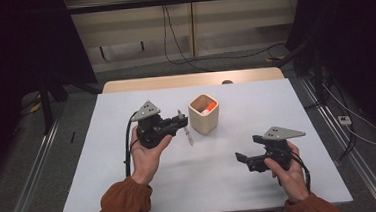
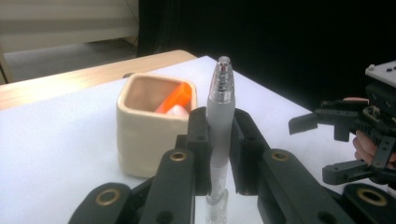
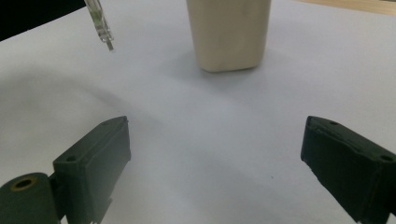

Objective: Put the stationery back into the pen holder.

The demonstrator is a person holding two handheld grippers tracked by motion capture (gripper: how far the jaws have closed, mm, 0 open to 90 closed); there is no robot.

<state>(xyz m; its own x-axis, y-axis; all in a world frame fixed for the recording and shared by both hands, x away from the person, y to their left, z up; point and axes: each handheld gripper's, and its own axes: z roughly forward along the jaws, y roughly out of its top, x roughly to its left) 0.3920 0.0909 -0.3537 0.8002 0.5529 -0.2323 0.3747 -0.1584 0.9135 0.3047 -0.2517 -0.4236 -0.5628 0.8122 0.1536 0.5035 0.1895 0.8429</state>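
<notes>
Jaws of the left gripper (image 1: 181,121) clamped a grey pen (image 1: 185,131) beside the cream cup (image 1: 204,115); the right gripper (image 1: 242,158) gaped wide, empty.

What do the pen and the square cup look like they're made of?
Pen: likely plastic, with a frosted grey barrel and see-through ends that show its insides. Cup: cream, smooth, thick walls and rounded corners with a soft sheen; could be glazed ceramic or plastic.
</notes>
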